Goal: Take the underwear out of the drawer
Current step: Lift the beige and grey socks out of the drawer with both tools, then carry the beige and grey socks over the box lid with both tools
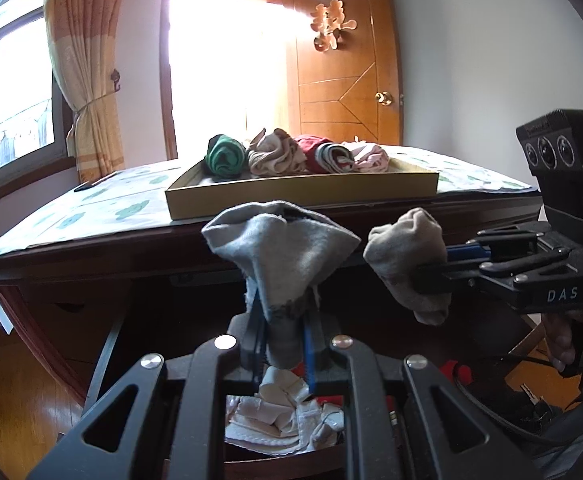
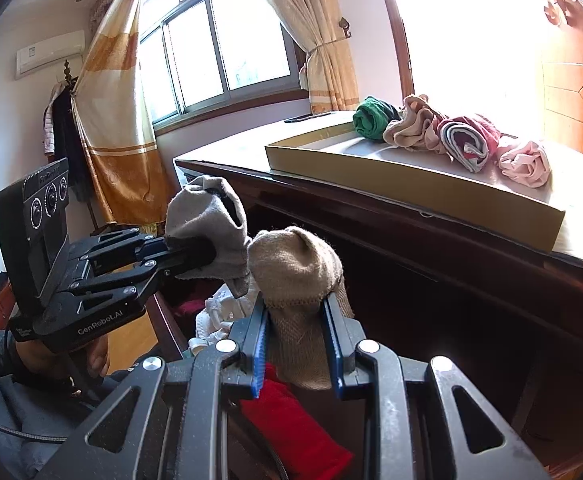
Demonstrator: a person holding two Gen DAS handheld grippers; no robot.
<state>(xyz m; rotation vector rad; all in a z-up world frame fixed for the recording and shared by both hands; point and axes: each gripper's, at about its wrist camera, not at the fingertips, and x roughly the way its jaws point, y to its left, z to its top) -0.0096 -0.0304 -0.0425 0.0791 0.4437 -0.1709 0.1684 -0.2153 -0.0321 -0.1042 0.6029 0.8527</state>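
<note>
Left gripper fingers are clamped tight on a grey garment. Right gripper fingers pinch a beige garment, barely apart. Both hang above the open drawer, below the table and its tray of rolled underwear.

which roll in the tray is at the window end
The green roll. It ends the row in the tray; the beige, red and pink rolls run toward the door.
</note>
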